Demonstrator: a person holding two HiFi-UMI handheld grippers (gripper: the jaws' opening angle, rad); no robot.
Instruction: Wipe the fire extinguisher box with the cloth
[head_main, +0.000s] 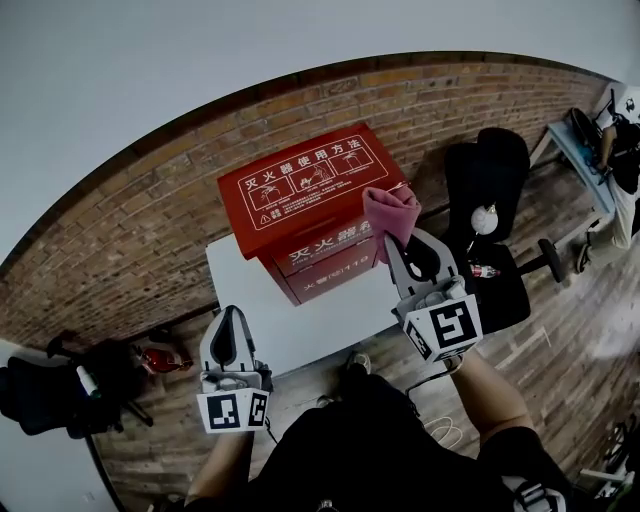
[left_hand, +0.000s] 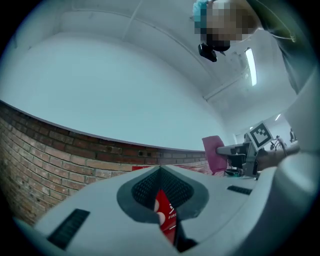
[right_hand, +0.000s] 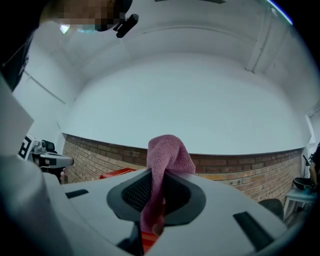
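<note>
In the head view, the cloth (head_main: 392, 212) and the right hand-held gripper (head_main: 405, 242) covered the right front corner of the fire extinguisher box (head_main: 300, 195). In the left gripper view, only a red sliver of the box showed between the jaws, its white print cut off. In the right gripper view the cloth hid most of that gap. The person (head_main: 370, 440) hid part of the worktop's (head_main: 310, 315) near edge.

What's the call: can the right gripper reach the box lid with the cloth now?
Probably yes: the right gripper, shut on the cloth, hangs by the right edge of the lid, with nothing between them.
</note>
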